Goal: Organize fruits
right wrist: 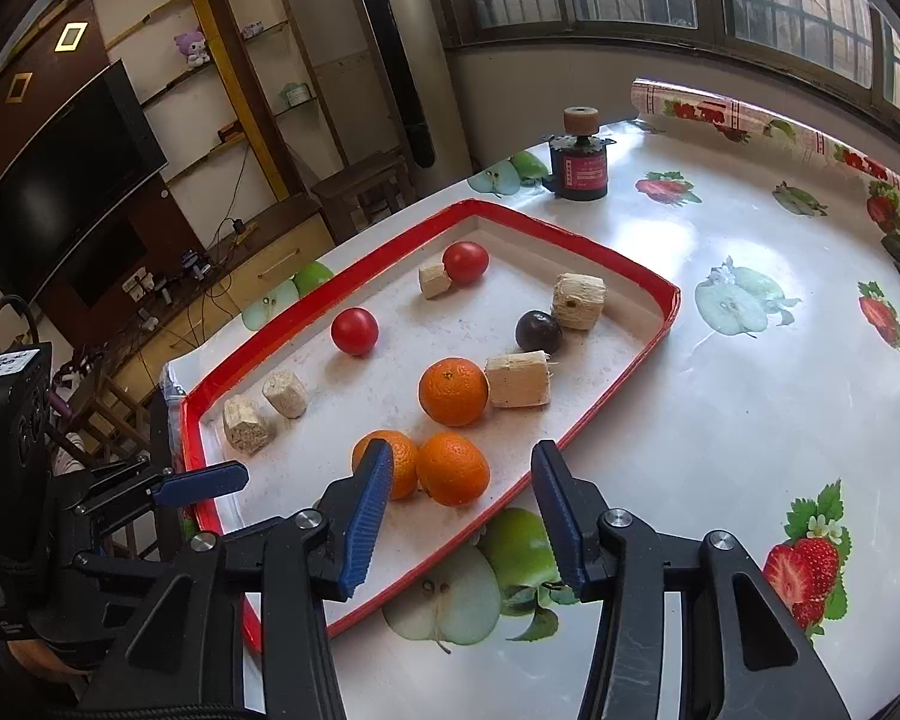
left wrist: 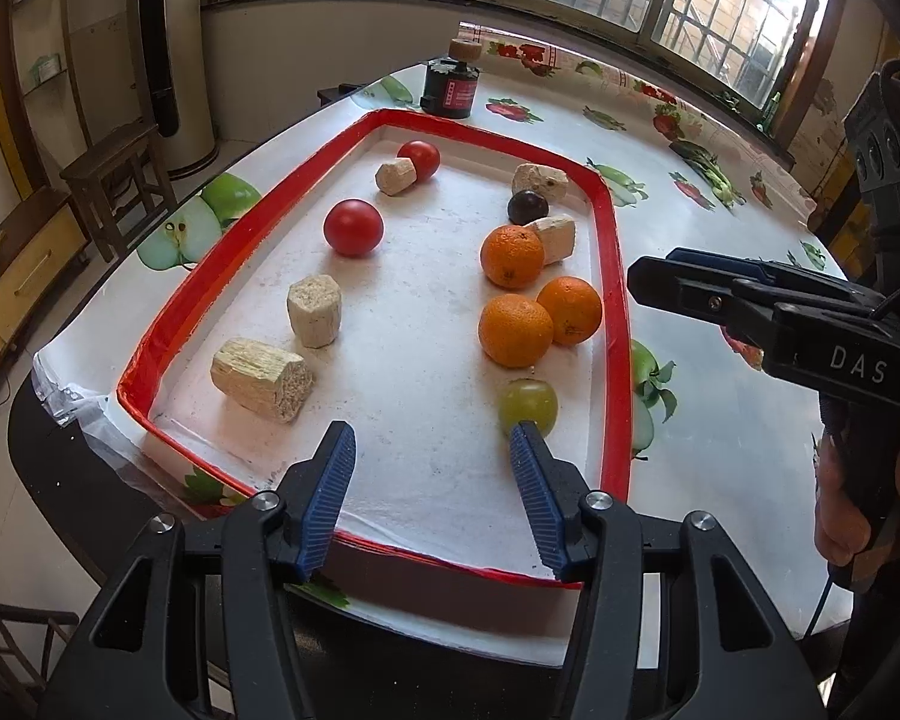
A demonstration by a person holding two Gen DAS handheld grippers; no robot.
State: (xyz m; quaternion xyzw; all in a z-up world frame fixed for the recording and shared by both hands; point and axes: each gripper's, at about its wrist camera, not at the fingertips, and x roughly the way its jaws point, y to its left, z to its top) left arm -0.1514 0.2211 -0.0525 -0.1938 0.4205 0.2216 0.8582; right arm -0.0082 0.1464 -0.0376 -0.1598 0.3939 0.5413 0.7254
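Left gripper (left wrist: 432,450) jaws spread, empty, above near edge of red-rimmed tray (left wrist: 615,276). Green grape (left wrist: 528,405) just beyond its right fingertip. 3 oranges (left wrist: 515,330) ahead-right, 2 tomatoes (left wrist: 353,228) ahead-left. Right gripper (right wrist: 459,468) jaws spread, empty, oranges (right wrist: 453,468) between fingertips' line of sight.

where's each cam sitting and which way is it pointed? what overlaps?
Left wrist: on the left tongs, open, looking along the red-rimmed tray toward the windows; the right tongs and holding hand enter from the right.
Right wrist: on the right tongs, open, over the tray's near corner, facing the TV wall; the left tongs show at left.
Shared: tray, three oranges, both tomatoes, dark plum, black canister.
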